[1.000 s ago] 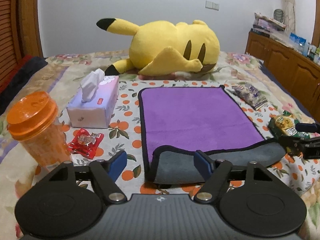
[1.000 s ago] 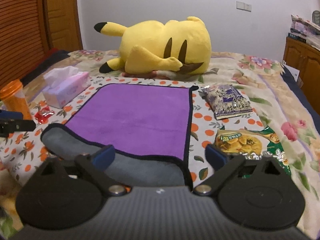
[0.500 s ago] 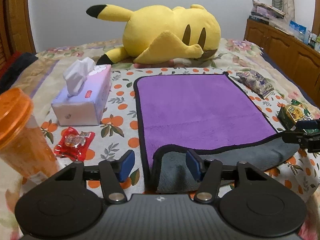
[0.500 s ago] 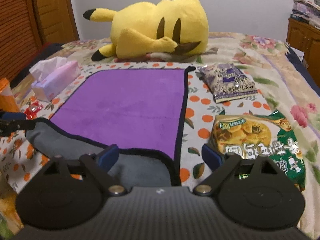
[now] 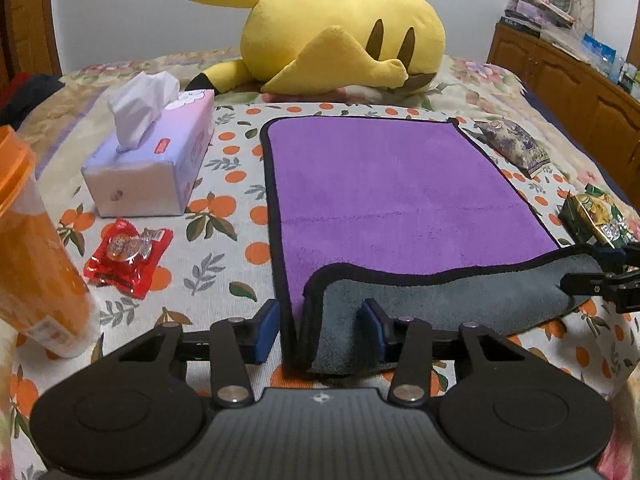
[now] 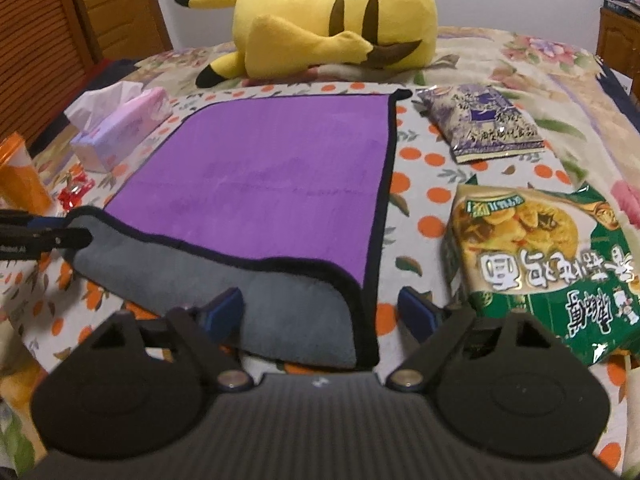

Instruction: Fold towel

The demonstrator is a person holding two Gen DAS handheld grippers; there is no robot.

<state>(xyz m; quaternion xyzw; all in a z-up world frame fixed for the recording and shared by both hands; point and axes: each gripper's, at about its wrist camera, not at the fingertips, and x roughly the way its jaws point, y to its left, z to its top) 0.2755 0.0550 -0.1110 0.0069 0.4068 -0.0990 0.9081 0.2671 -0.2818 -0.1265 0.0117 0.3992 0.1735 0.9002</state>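
While both hand-held grippers [image 5: 320, 326] [image 6: 320, 312] straddle towel [image 5: 392, 192] corners, jaws apart, tissue box [image 5: 156, 160] shows tissue poking out

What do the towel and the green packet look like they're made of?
Towel: soft plush, likely microfibre; fuzzy matte nap, purple face, grey underside, black stitched edging. Green packet: glossy plastic film, going by its crinkles and sheen.

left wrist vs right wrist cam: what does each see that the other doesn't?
Left wrist only: the wooden cabinet, with clutter on top.
Right wrist only: the wooden door, plus the green noodle packet in full.
Both: the purple towel with its grey near edge folded up, the Pikachu plush, tissue box, and both grippers open astride the near corners.
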